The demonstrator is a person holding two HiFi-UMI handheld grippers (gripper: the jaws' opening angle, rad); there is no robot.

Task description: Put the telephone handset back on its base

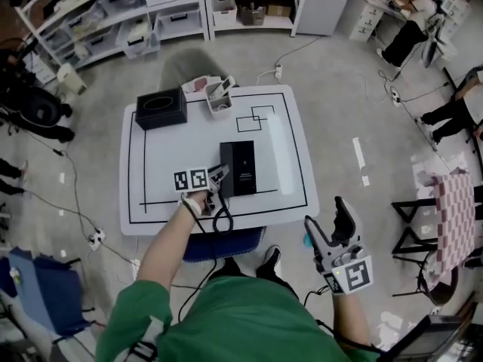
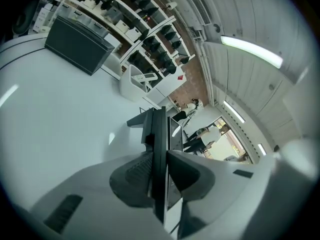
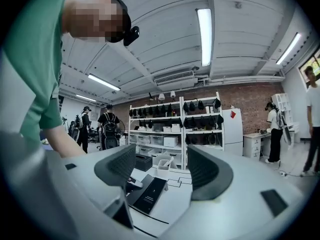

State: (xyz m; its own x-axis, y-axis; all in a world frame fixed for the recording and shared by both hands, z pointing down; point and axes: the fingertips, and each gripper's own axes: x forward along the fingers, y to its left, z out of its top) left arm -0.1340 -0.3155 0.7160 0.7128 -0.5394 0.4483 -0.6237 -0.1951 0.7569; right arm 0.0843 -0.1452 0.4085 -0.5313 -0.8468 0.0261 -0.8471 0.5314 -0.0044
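The black telephone base (image 1: pixel 245 168) lies near the middle of the white table (image 1: pixel 155 164). Its handset (image 1: pixel 226 173) rests along the base's left side, and its cord (image 1: pixel 221 219) hangs over the table's front edge. My left gripper (image 1: pixel 215 179) is at the handset's near end. In the left gripper view the handset (image 2: pixel 159 126) shows edge-on as a thin black slab, and the left gripper (image 2: pixel 160 153) has both pads against it. My right gripper (image 1: pixel 328 219) hangs open and empty off the table's front right corner. The right gripper (image 3: pixel 161 166) looks level across the table at the base (image 3: pixel 148 194).
A black tissue box (image 1: pixel 161 109) stands at the table's back left, with a white holder (image 1: pixel 219 96) beside it at the back edge. A blue seat (image 1: pixel 223 243) sits under the front edge. Shelving (image 1: pixel 113 13) lines the far wall, and people sit at the right.
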